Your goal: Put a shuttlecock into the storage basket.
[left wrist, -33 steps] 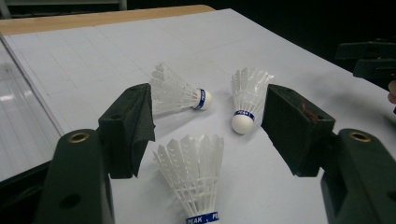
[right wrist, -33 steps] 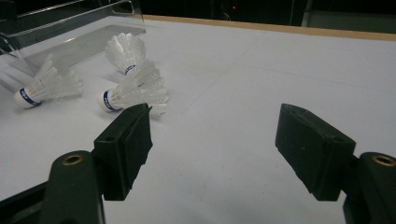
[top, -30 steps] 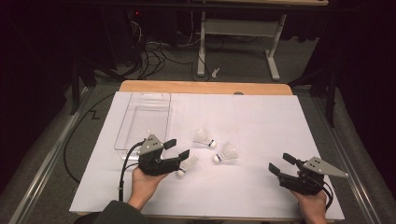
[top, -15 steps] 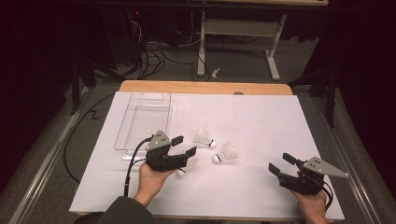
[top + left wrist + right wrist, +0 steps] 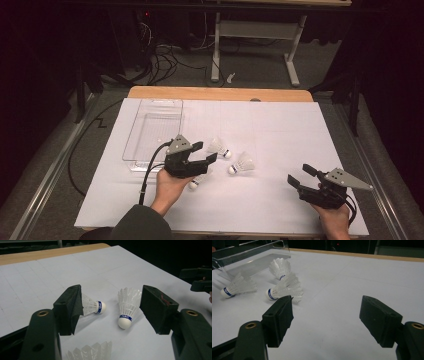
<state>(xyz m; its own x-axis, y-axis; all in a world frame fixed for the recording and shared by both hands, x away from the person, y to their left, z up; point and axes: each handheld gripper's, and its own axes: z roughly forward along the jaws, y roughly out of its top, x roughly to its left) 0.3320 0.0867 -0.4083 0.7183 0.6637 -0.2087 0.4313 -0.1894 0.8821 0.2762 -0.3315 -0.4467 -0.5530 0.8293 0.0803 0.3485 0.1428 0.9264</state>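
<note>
Three shuttlecocks lie on the white sheet near mid-table. The nearest [image 5: 196,182] lies under the left gripper [image 5: 201,153], its feathers [image 5: 92,351] showing at the bottom edge of the left gripper view. The other two [image 5: 93,307] [image 5: 127,305] lie side by side just past the jaws, close but apart, cork ends toward the person. The left gripper hovers low with its jaws spread wide, holding nothing, the forearm angling in from the bottom. A clear tray [image 5: 152,127] lies just beyond it, to its left. The right gripper [image 5: 301,176] rests well apart near the front right corner, jaws also spread and empty, over bare sheet [image 5: 337,285].
</note>
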